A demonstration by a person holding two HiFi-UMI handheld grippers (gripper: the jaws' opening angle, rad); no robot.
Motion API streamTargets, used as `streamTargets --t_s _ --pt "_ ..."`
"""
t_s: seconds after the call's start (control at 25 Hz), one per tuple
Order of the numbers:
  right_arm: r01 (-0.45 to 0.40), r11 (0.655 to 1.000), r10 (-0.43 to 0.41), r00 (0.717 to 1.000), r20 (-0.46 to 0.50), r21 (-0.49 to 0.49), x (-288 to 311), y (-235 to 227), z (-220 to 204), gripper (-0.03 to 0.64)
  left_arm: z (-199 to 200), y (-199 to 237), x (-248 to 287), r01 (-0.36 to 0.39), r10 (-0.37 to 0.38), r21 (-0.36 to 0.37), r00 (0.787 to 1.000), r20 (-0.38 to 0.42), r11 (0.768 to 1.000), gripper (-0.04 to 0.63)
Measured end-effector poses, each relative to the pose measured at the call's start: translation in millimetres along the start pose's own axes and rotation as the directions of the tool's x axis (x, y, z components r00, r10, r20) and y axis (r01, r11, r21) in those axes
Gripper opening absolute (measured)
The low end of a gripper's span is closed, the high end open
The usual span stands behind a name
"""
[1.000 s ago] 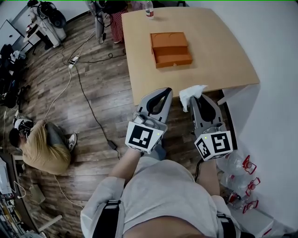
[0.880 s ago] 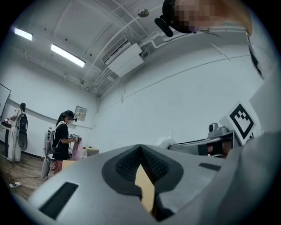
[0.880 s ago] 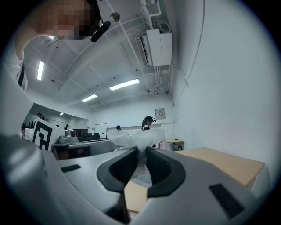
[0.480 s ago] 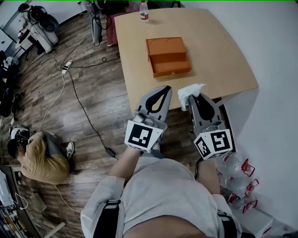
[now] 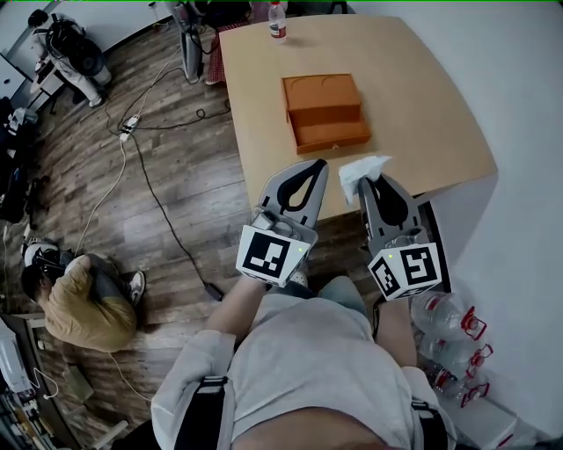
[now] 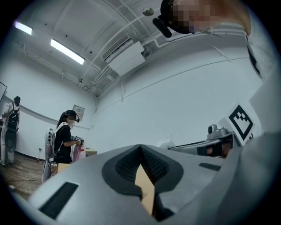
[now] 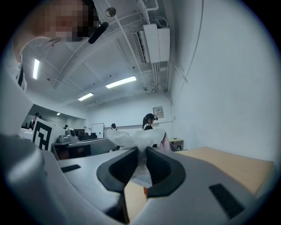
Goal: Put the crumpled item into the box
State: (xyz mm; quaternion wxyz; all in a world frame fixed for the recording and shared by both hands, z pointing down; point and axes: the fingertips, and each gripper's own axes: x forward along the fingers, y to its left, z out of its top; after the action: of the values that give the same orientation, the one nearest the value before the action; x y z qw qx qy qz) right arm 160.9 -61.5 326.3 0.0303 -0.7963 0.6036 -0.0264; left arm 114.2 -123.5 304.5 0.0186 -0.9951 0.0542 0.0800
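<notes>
A crumpled white tissue is pinched in my right gripper, held over the near edge of the wooden table. In the right gripper view the tissue sticks out above the shut jaws of the gripper. The orange box lies open farther back on the table, well beyond both grippers. My left gripper hovers beside the right one at the table's near edge, jaws together and holding nothing; the left gripper view shows its tips meeting.
A plastic bottle stands at the table's far edge. Cables run across the wooden floor on the left, where a person crouches. Several bottles lie by the white wall at the right. Another person stands in the distance.
The view has shifted slightly, so the table and box sit a little differently in frame. Both grippers hold the same pose, the tissue still in the right one.
</notes>
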Motion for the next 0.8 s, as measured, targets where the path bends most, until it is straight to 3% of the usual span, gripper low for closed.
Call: streamTargets --t_s 0.32,0.8 --pt "-0.021 1.000 0.021 1.000 -0.002 0.004 17 -25 -2 0.064 -5 3 27 -0.008 0.008 0.006 1.000 -0.001 1.000 0.011" --pt "-0.159 0.987 0.159 0.987 -0.010 -0.005 76 -66 14 0.064 -6 34 79 -0.150 0.150 0.022 0.989 0.004 0.988 0.011"
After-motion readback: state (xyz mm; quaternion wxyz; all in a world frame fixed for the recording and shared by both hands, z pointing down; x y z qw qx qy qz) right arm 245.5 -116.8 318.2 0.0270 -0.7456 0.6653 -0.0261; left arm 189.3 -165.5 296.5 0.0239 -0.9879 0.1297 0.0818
